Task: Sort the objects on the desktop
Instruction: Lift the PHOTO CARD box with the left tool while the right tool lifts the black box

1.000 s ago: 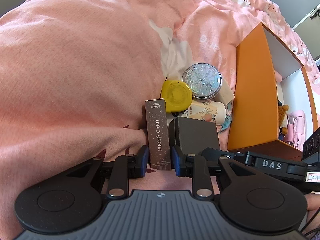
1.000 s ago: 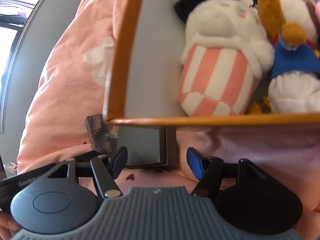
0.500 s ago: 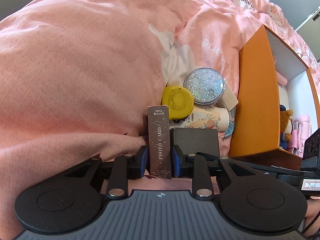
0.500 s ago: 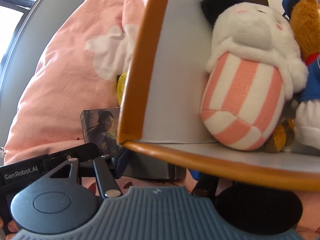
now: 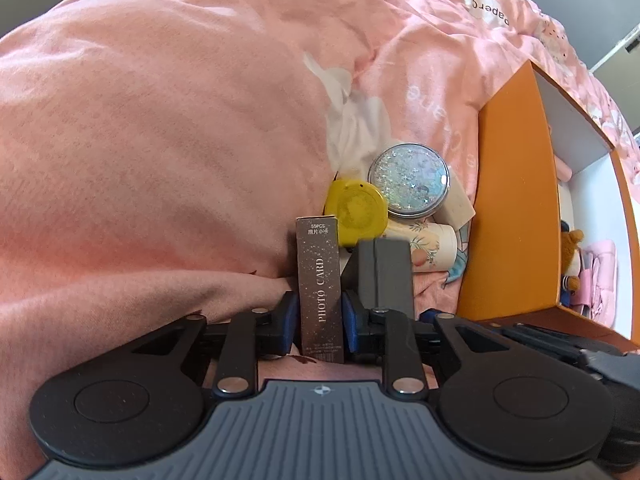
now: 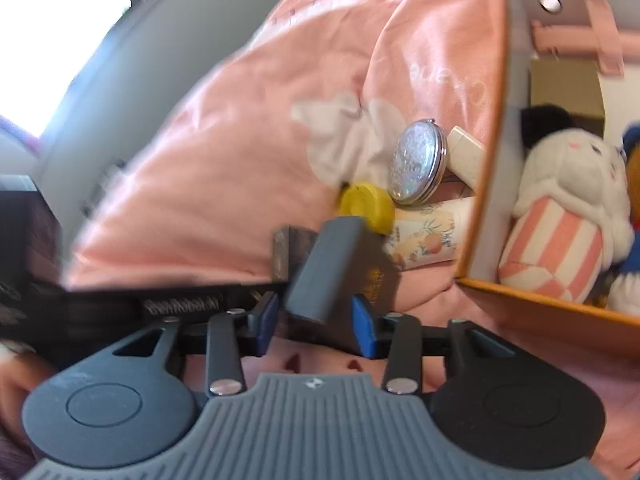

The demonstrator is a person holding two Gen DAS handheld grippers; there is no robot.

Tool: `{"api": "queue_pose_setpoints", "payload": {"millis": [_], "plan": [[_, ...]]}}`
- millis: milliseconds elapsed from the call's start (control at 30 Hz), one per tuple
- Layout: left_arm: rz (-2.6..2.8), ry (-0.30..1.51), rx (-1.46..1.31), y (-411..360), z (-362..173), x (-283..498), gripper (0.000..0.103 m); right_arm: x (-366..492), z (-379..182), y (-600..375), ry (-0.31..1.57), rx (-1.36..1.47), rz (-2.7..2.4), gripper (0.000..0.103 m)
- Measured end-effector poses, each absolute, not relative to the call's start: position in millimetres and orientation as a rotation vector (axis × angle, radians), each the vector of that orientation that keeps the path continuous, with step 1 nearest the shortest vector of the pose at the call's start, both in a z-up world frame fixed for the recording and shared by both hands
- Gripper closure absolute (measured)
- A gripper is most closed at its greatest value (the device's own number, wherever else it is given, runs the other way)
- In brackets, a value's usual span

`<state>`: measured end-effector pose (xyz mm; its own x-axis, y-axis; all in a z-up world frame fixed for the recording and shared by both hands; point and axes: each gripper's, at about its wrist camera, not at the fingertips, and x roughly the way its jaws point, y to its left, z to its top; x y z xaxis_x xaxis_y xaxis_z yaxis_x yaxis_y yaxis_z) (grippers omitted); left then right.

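My left gripper (image 5: 319, 327) is shut on a dark glittery "PHOTO CARD" box (image 5: 320, 284), held upright over the pink blanket. My right gripper (image 6: 316, 326) is shut on a dark grey box (image 6: 330, 268), tilted; the same box shows in the left wrist view (image 5: 384, 272) just right of the card box. Beyond lie a yellow round case (image 5: 356, 208), a glitter compact mirror (image 5: 408, 184) and a floral tube (image 5: 424, 244). An orange storage box (image 5: 516, 216) stands to the right.
The orange box (image 6: 480, 184) holds a striped plush toy (image 6: 560, 216), a bear plush (image 5: 572, 256) and pink items. A small cream box (image 6: 466, 156) leans by the mirror. Pink bedding (image 5: 160, 140) rises high on the left.
My right gripper has swung left away from the orange box's interior and closed on the dark grey box, tilting it up. My left gripper keeps the card box, raised slightly.
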<state>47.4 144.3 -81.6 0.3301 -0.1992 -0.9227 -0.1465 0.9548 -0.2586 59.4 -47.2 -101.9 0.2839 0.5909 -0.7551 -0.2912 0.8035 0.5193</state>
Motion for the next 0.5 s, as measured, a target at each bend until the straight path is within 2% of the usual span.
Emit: {"api": "queue_pose_setpoints", "payload": {"millis": [100, 233, 333, 500], "plan": [[-0.036, 1.237, -0.323, 143.7, -82.3, 48.8, 0.075, 66.4, -106.4, -39.7, 1.168, 0.287, 0.599, 0.061], [-0.038, 1.237, -0.329, 143.4, -84.0, 51.7, 0.074, 65.5, -104.1, -40.6, 1.169, 0.260, 0.617, 0.059], [-0.033, 1.242, -0.332, 142.7, -86.7, 56.0, 0.074, 67.4, -106.9, -25.6, 1.173, 0.211, 0.653, 0.050], [-0.057, 1.255, -0.355, 144.3, -90.7, 60.1, 0.072, 67.2, -109.7, -22.8, 1.181, 0.153, 0.606, 0.053]]}}
